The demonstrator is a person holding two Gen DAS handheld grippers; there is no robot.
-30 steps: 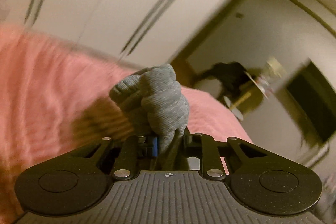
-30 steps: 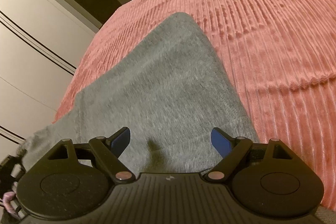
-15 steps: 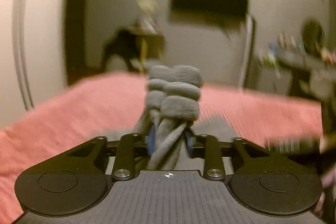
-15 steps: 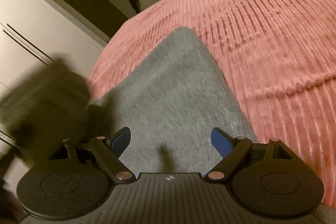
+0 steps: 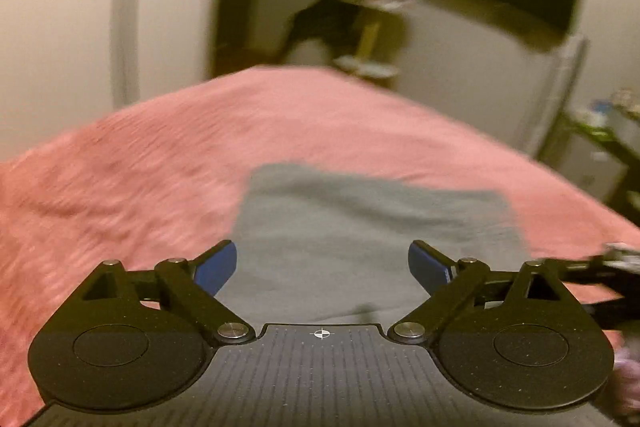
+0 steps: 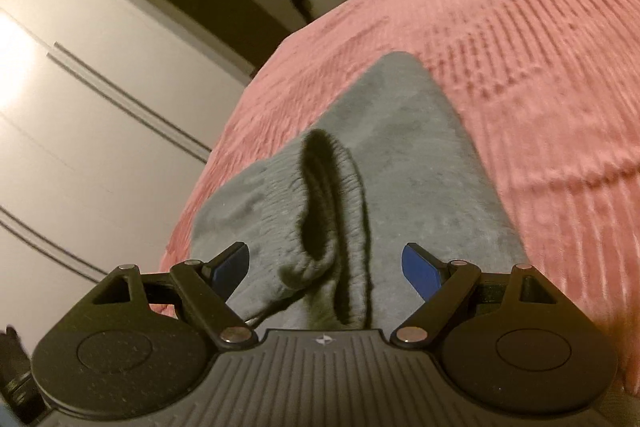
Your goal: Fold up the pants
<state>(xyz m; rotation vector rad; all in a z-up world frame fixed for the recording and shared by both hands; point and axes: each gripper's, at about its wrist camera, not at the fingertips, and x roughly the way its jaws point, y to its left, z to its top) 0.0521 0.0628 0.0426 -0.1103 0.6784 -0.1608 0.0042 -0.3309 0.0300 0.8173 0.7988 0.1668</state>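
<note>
Pants: grey pants [image 5: 360, 227] lie folded on the pink bedspread [image 5: 120, 187], centre of the left wrist view; in the right wrist view a loose cuff [image 6: 332, 207] stands up in a hump at lower centre.
Left gripper [image 5: 322, 267]: jaws have just been opening and now stand wide, nothing between them, the cloth lying flat below.
Right gripper [image 6: 326, 267]: jaws wide apart, gripping nothing; the raised cuff sits between and just ahead of them.
Step in hand: the carried-over fold looks released, so one fold seems done.
Next move: likely flatten or re-grip that raised cuff, squaring edges before another fold.
</note>
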